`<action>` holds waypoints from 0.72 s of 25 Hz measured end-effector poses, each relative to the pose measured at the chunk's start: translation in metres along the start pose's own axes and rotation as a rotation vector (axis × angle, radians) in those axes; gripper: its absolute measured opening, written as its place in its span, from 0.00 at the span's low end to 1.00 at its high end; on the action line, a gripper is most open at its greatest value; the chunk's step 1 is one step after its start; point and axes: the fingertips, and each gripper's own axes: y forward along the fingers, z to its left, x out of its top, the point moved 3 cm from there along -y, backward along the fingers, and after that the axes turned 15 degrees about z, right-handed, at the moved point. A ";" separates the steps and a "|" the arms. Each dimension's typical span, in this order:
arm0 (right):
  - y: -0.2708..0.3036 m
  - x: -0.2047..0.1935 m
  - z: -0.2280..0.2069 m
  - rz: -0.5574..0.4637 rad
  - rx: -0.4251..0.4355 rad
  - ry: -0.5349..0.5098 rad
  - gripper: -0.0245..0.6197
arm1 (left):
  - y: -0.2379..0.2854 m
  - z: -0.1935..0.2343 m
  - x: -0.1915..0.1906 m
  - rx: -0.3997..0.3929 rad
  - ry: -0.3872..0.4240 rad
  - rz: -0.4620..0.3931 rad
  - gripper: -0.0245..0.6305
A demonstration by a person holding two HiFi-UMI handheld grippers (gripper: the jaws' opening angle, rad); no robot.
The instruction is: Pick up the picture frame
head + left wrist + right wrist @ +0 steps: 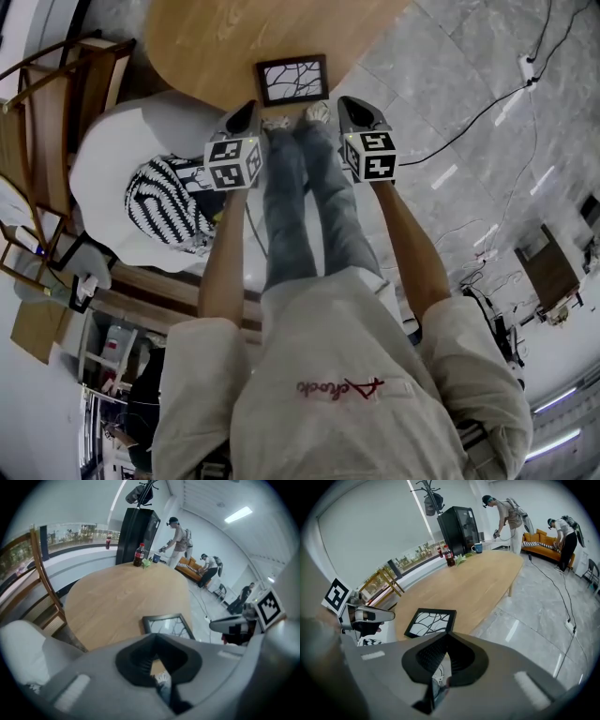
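Picture frame (pixel 292 80) lies flat, long side crosswise.

We count one picture frame (pixel 292 80) and one wooden table (pixel 206 37). There are two grippers, the left gripper (pixel 247 114) and the right gripper (pixel 352 111). Farther off we find two red-capped bottles (pixel 138 555), one blue mug (pixel 477 548), one black cabinet (pixel 458 524) and one orange sofa (pixel 541 548) — and, in the left gripper view, three people (pixel 177 538) in the background.
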 end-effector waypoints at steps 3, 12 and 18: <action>0.017 0.002 -0.003 0.017 0.021 0.013 0.07 | 0.013 0.007 -0.003 -0.003 -0.043 0.012 0.04; 0.058 0.013 -0.002 0.027 0.063 0.052 0.18 | 0.050 0.017 -0.005 -0.060 -0.093 0.061 0.20; 0.075 0.015 -0.004 0.046 0.056 0.035 0.19 | 0.063 0.024 -0.003 -0.062 -0.092 0.057 0.20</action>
